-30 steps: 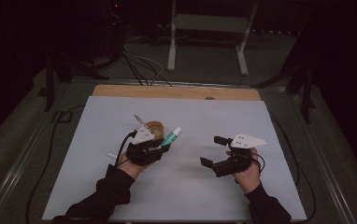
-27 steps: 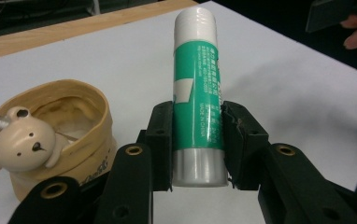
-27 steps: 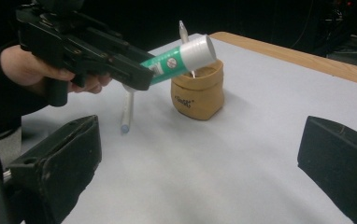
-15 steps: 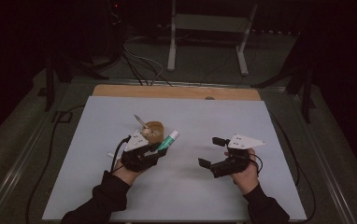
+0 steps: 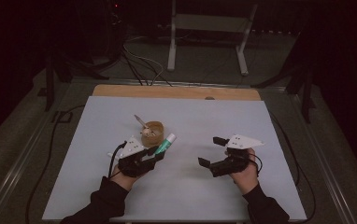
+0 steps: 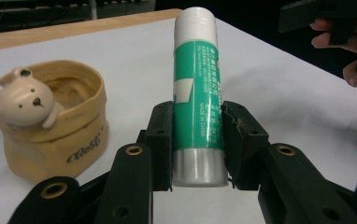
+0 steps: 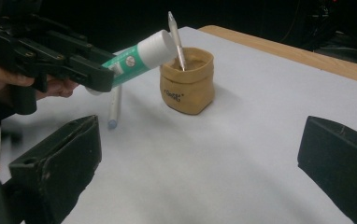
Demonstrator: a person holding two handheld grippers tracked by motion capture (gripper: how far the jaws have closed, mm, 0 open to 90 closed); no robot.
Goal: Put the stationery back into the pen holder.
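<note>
A green and white glue stick [image 6: 197,93] sits between the jaws of my left gripper [image 6: 197,135], which is shut on its lower half, white cap pointing away. From above, the glue stick [image 5: 166,143] angles up and right from the left gripper [image 5: 154,154], just right of a tan pouch [image 5: 152,133]. The pouch [image 6: 60,135] holds a pen topped with a bear figure [image 6: 22,98]. My right gripper [image 5: 209,150] hovers open and empty at the right. In its own view the right gripper [image 7: 200,163] faces the pouch [image 7: 187,88], the pen [image 7: 175,39] and the glue stick [image 7: 139,58].
A second pen [image 7: 114,109] lies flat on the white sheet [image 5: 260,140] below the held glue stick. A wooden strip [image 5: 176,92] runs along the table's far edge. Cables and a metal stand are on the floor beyond.
My left gripper has drawn back toward the person with the glue stick in it, away from the pouch. The right gripper has hardly moved.
</note>
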